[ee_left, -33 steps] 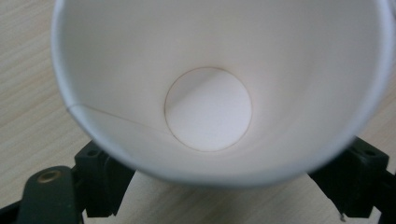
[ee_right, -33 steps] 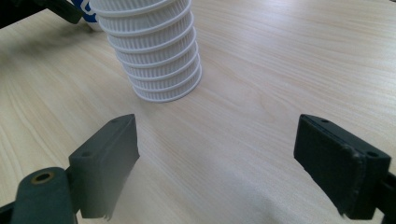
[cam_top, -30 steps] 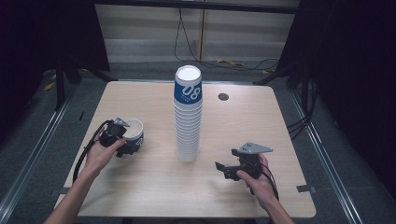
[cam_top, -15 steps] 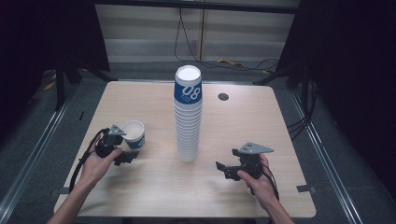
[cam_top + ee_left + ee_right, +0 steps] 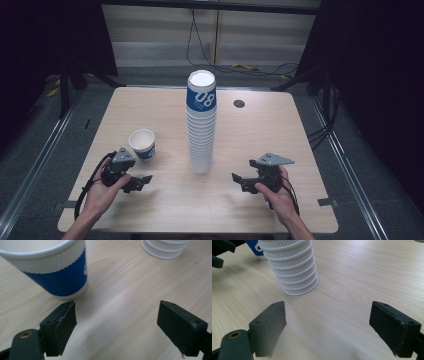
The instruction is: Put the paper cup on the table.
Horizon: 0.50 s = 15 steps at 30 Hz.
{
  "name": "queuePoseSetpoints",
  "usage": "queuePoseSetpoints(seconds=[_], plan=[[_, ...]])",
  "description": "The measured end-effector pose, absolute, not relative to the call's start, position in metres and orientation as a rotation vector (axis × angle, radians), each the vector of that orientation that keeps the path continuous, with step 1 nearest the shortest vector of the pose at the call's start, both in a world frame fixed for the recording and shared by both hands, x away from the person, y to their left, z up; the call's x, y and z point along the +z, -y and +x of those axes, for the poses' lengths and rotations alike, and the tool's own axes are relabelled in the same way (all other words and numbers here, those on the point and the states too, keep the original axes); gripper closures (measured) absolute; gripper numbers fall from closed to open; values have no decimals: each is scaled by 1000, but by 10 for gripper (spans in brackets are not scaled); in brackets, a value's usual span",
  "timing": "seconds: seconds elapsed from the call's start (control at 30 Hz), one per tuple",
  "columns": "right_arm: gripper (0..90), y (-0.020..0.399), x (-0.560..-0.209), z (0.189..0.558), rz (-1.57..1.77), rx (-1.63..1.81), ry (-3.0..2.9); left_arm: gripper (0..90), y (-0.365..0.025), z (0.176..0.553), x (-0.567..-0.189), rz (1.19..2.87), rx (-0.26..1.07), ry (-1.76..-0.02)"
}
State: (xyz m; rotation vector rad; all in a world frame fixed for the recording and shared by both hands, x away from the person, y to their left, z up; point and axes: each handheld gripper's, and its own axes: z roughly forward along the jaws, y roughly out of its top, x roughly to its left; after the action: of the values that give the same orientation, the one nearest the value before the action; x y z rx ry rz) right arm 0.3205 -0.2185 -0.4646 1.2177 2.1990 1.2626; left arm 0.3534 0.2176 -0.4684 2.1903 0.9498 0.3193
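Note:
A tall stack of white ribbed paper cups (image 5: pixel 201 127), topped by a blue "08" cup, stands mid-table; its base shows in the right gripper view (image 5: pixel 292 267) and at the top of the left gripper view (image 5: pixel 165 248). A single blue-and-white cup (image 5: pixel 142 144) stands upright left of the stack. My left gripper (image 5: pixel 141 182) is open just in front of this cup (image 5: pixel 55 267), jaws wide (image 5: pixel 117 322) and holding nothing. My right gripper (image 5: pixel 238 181) is open and empty (image 5: pixel 328 325), facing the stack's base from the near right.
The wooden table (image 5: pixel 280 130) has a dark round cable hole (image 5: pixel 239 103) at the back right. Cables lie on the floor behind it. The left gripper's jaw (image 5: pixel 218 252) appears far off in the right gripper view, beside the blue cup (image 5: pixel 258 248).
The left gripper has drawn back from the single cup toward the table's near edge, leaving the cup standing. The right gripper and the stack have not moved.

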Motion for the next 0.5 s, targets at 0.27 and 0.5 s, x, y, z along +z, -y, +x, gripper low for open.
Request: queuePoseSetpoints(seconds=[0.27, 0.5], plan=[[137, 218, -464, 317, 1209, 1269, -2195, 158, -204, 343, -477, 2118, 271, -928], [150, 216, -465, 315, 1172, 1296, -2195, 159, -191, 338, -487, 2014, 294, -864]])
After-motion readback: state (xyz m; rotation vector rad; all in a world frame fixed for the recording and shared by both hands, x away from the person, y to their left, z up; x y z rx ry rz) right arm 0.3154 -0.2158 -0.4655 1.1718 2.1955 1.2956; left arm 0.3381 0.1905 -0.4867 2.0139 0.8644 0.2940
